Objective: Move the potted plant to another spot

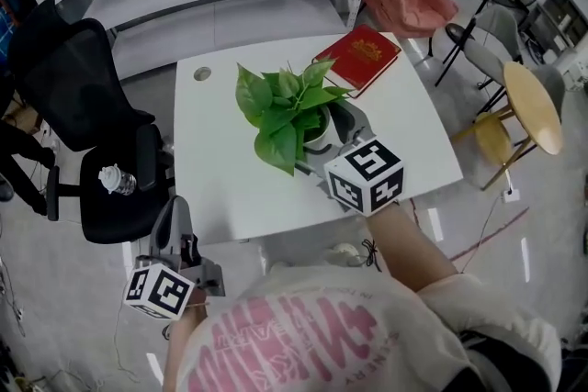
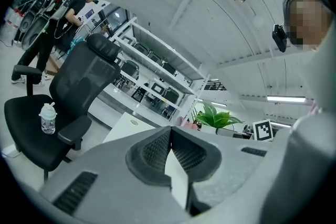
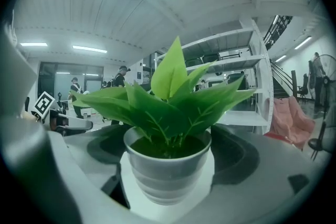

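Potted plant (image 1: pixel 290 107) stands near the middle of the white table (image 1: pixel 220 188), its pot clamped between your right gripper's (image 1: pixel 323 131) jaws; your left gripper (image 1: pixel 173 214), off the table's near-left corner, is closed on nothing.

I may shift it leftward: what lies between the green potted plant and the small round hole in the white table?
Nothing: the head view shows only bare white table between the green potted plant and the small round hole.
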